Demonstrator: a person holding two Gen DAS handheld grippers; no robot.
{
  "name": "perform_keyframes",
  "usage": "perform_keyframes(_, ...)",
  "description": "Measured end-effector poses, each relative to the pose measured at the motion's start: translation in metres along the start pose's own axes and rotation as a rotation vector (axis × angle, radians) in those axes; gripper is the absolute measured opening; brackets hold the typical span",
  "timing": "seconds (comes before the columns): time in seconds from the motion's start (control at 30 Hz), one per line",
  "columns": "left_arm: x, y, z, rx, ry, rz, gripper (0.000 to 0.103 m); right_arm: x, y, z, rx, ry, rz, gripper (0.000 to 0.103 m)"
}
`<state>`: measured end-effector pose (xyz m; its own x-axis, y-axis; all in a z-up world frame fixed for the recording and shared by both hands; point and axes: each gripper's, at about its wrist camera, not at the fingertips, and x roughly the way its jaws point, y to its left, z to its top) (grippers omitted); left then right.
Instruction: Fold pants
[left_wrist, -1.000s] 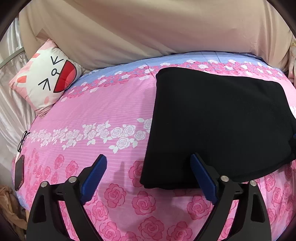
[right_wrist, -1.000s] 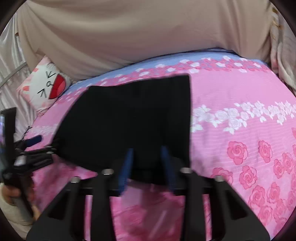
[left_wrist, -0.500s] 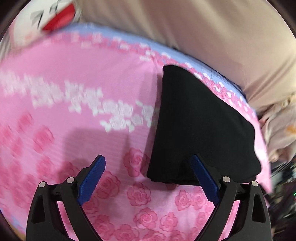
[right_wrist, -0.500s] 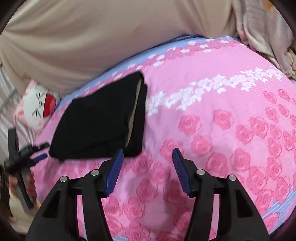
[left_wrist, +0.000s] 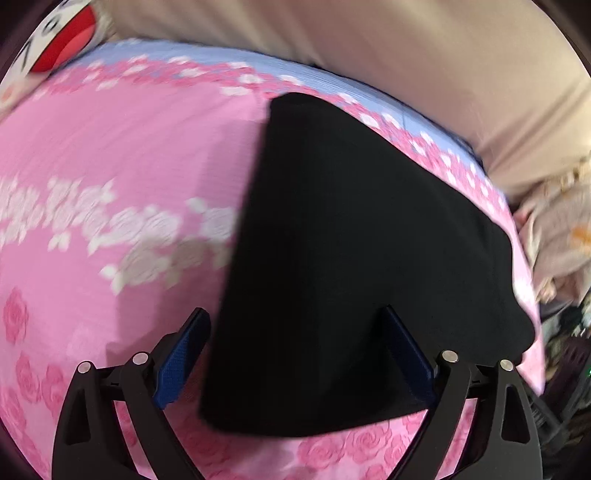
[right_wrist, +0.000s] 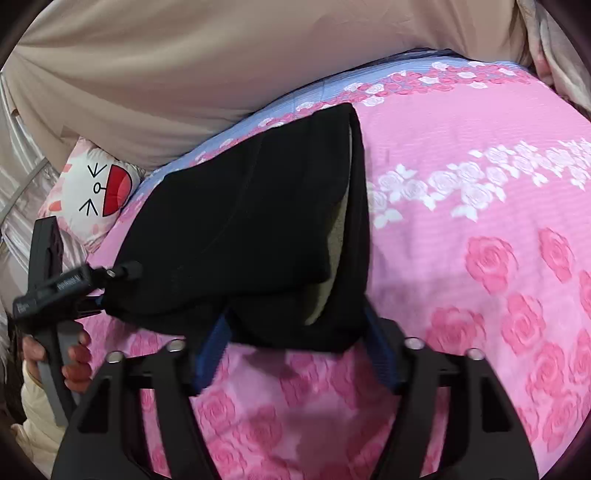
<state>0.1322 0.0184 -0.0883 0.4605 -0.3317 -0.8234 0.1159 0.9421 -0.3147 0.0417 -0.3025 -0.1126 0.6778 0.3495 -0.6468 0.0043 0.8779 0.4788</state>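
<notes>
A: What's the setting?

B: A bed (right_wrist: 480, 122) under a pink rose-print sheet with a pale blue band at the far edge. Beige cloth (right_wrist: 184, 66) hangs behind it, and one cartoon-face pillow (right_wrist: 98, 192) sits in the far corner.

A: Where are the pants?

B: One pair of black pants (left_wrist: 351, 240), folded into a flat block on the sheet. From the right wrist, the upper layer gapes a little along one side.

A: And the left gripper (left_wrist: 295, 354)?

B: Wide apart, jaws closing. The near corner of the pants lies between its blue pads (left_wrist: 184, 354); I cannot see them pressing the cloth.

A: The right gripper (right_wrist: 295, 347)?

B: About half open, also closing, astride the near edge of the pants; the picture is blurred, and the pads don't appear to pinch. A hand (right_wrist: 70, 358) holds the left gripper's handle there.

A: Counts?

B: Two grippers, one pair of pants, one pillow.
</notes>
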Motion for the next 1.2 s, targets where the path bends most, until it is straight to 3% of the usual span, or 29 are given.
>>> perform_keyframes(0.03, -0.002, -0.004, 0.001, 0.015, 0.006, -0.004, 0.069, -0.004, -0.003, 0.003, 0.024, -0.004, 0.036, 0.034)
perform_keyframes(0.07, -0.006, -0.007, 0.002, 0.016, -0.001, 0.004, 0.054, -0.009, -0.004, 0.005, 0.036, -0.011, 0.058, 0.03)
perform_keyframes(0.13, -0.02, -0.011, 0.001, 0.036, -0.007, -0.013, 0.04, -0.028, 0.0, 0.008, 0.034, -0.039, 0.086, 0.026)
perform_keyframes(0.3, -0.052, -0.011, -0.028, 0.032, 0.038, -0.085, 0.039, -0.072, 0.004, -0.009, 0.044, -0.039, 0.109, 0.024)
perform_keyframes(0.4, -0.051, -0.005, -0.059, 0.021, 0.068, -0.071, 0.05, -0.066, -0.012, -0.035, 0.029, 0.018, 0.031, 0.028)
perform_keyframes(0.43, -0.045, -0.002, -0.067, 0.023, 0.062, -0.041, 0.061, -0.06, -0.024, -0.042, 0.059, 0.034, 0.013, 0.032)
perform_keyframes(0.47, -0.045, 0.002, -0.071, 0.016, 0.047, -0.038, 0.063, -0.057, -0.034, -0.047, 0.103, 0.044, 0.035, 0.032)
perform_keyframes(0.5, -0.049, 0.005, -0.071, 0.0, 0.042, -0.049, 0.063, -0.062, -0.046, -0.053, 0.175, 0.026, 0.092, 0.031)
perform_keyframes(0.53, -0.057, 0.006, -0.07, -0.011, 0.03, -0.041, 0.062, -0.071, -0.049, -0.056, 0.191, 0.005, 0.089, 0.033)
perform_keyframes(0.63, -0.097, 0.005, -0.06, 0.019, -0.106, 0.057, 0.059, -0.103, -0.039, -0.057, 0.093, -0.098, -0.079, 0.034)
perform_keyframes(0.73, -0.126, -0.007, -0.049, 0.065, -0.214, 0.097, 0.059, -0.118, -0.025, -0.056, 0.024, -0.102, -0.056, 0.034)
perform_keyframes(0.83, -0.105, -0.024, -0.04, 0.084, -0.165, 0.049, 0.068, -0.095, 0.006, -0.066, -0.128, -0.021, -0.064, 0.03)
perform_keyframes(0.93, -0.062, -0.04, -0.043, 0.127, -0.081, 0.108, 0.068, -0.063, 0.022, -0.074, -0.2, 0.02, -0.064, 0.029)
perform_keyframes(1.0, -0.043, -0.041, -0.05, 0.153, -0.09, 0.218, 0.071, -0.055, 0.022, -0.07, -0.193, -0.002, -0.034, 0.029)
perform_keyframes(1.03, -0.038, -0.04, -0.051, 0.163, -0.11, 0.235, 0.077, -0.053, 0.02, -0.063, -0.193, -0.024, -0.037, 0.028)
perform_keyframes(1.1, -0.033, -0.033, -0.05, 0.146, -0.116, 0.244, 0.088, -0.049, 0.007, -0.052, -0.169, -0.047, -0.068, 0.026)
perform_keyframes(1.2, -0.025, -0.024, -0.05, 0.146, -0.118, 0.236, 0.096, -0.048, -0.024, -0.047, -0.047, -0.037, 0.011, 0.018)
